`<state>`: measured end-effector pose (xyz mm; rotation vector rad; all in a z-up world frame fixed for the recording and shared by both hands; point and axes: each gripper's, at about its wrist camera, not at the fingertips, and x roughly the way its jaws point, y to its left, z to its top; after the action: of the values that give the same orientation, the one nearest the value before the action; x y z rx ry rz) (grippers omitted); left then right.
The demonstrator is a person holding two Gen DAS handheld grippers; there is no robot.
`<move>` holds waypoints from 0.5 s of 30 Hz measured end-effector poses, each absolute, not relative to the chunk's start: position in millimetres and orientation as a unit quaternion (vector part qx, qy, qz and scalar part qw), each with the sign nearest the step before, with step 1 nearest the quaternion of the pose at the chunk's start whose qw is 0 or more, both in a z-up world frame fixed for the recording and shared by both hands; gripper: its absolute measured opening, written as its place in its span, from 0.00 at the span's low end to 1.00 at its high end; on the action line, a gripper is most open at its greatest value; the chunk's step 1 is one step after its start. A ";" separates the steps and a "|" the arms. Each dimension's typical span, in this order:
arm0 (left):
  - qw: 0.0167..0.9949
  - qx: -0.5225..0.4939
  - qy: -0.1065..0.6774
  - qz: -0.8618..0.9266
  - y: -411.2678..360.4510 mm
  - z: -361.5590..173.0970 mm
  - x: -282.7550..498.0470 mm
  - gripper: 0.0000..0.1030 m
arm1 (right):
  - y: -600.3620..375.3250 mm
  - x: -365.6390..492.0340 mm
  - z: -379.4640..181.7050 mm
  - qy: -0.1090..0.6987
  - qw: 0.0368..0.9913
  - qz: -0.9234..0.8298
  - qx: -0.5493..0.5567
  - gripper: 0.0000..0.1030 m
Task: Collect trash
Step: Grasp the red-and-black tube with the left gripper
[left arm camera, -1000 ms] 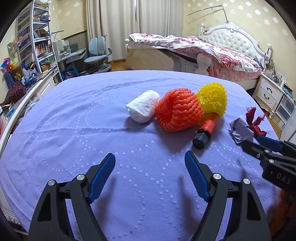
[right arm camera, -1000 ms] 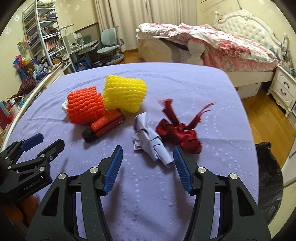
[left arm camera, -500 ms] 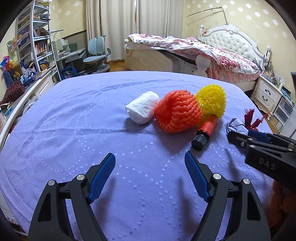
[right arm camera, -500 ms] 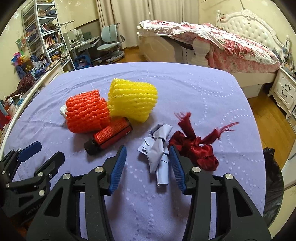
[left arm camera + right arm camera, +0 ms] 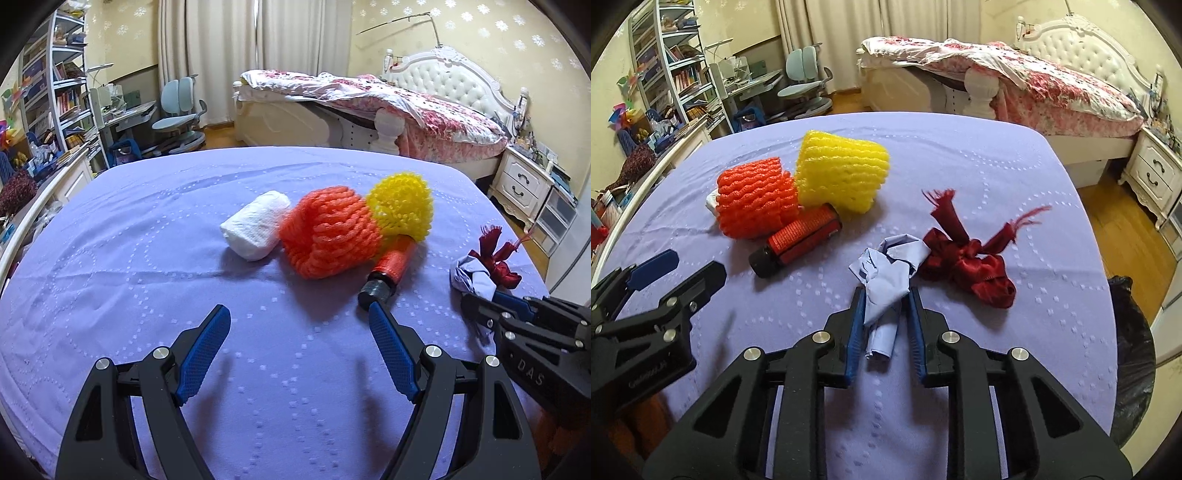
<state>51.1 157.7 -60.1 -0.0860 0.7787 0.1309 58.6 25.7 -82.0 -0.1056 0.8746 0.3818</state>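
Right hand-held gripper [image 5: 884, 295] clamped, left hand-held gripper [image 5: 299, 319] spread wide.

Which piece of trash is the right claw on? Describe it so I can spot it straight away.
On the purple bedspread, look at the near right end of the row of trash, just left of the dark red ribbon. The crumpled pale blue paper wad sits between the right claw pads. It is the only pale, creased, flat-coloured piece there; its neighbours are bright foam nets.
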 end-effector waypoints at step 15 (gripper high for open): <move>0.919 -0.024 0.394 0.015 122.4 -62.7 89.1 0.67 | 2.8 73.6 -80.8 0.422 0.889 0.173 -0.039 0.21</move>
<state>89.1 122.4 -62.7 -0.0502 0.8094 0.0306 73.6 2.8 -80.8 -0.0807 0.8759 0.3596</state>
